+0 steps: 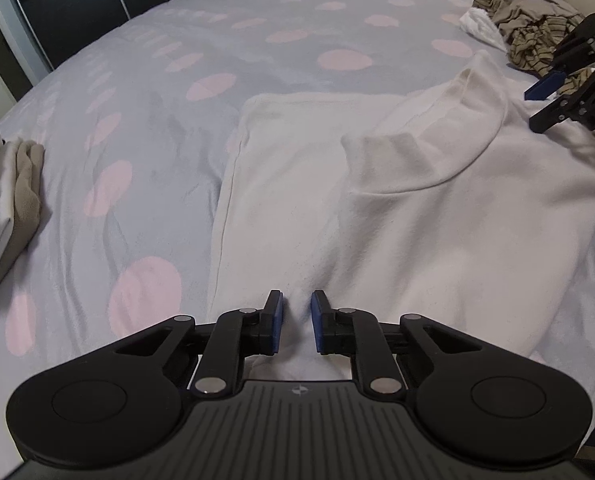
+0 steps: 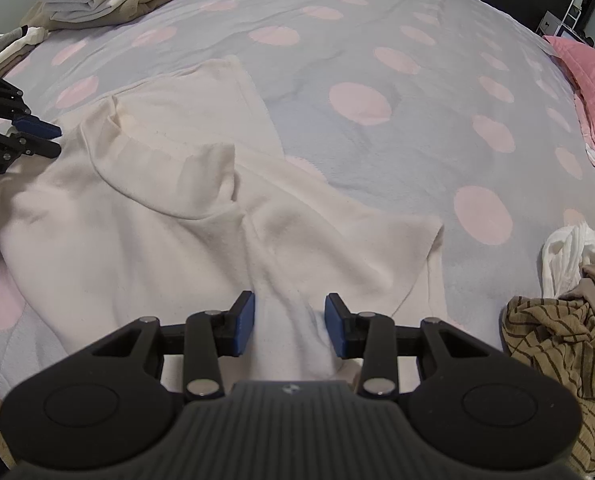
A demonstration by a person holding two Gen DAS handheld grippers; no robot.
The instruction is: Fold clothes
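Here, a fleecy cream turtleneck lies spread on the polka-dot bedspread.
Left to right: a folded stack, the soft ribbed-collar garment, then a crumpled striped heap. The left gripper has jaws parted over a fabric ridge; the right gripper stands wider, straddling a raised fold, not clamped.

On the black body of your left gripper, seen at the edge of the right wrist view, you can make out pale lettering ending in "obot.AI". On your right gripper, only "DA" shows before the frame cuts it off.
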